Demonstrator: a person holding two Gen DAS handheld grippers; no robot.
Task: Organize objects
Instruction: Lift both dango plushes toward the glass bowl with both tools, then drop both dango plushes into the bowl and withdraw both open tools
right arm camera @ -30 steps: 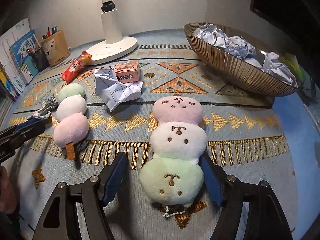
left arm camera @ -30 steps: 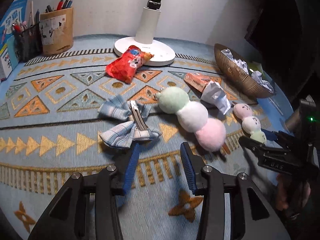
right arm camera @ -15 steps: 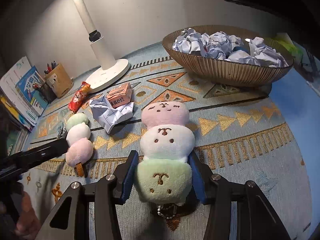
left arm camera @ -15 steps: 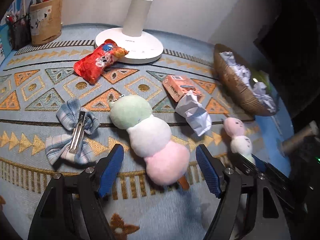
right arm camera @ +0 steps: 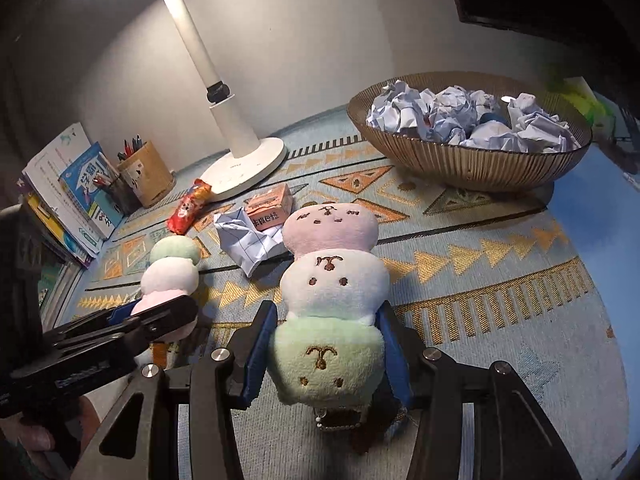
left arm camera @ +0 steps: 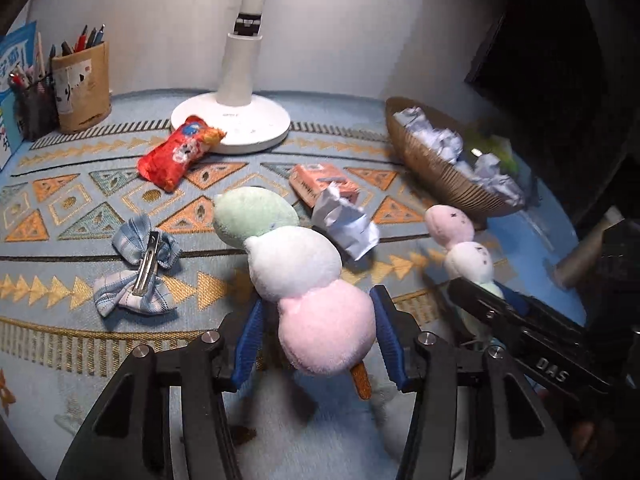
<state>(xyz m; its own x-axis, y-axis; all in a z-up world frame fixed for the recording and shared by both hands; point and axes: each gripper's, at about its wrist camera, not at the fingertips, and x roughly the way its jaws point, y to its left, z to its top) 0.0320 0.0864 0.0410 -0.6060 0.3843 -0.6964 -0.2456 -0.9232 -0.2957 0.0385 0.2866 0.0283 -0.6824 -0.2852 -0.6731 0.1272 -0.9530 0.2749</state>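
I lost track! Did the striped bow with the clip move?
No. The striped bow sits on the same dark line and gold triangles of the patterned cloth; only the camera moved.

Right gripper point(left arm camera: 500, 300) side: raised letters, upside down, roughly "DAS"
Orange box point(right arm camera: 269, 205): Chinese characters, too blurred to read
Blue book point(right arm camera: 90, 190) cover: large Chinese characters, unclear

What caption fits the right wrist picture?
Right gripper squeezes the face plush's green end near a bowl of crumpled paper.
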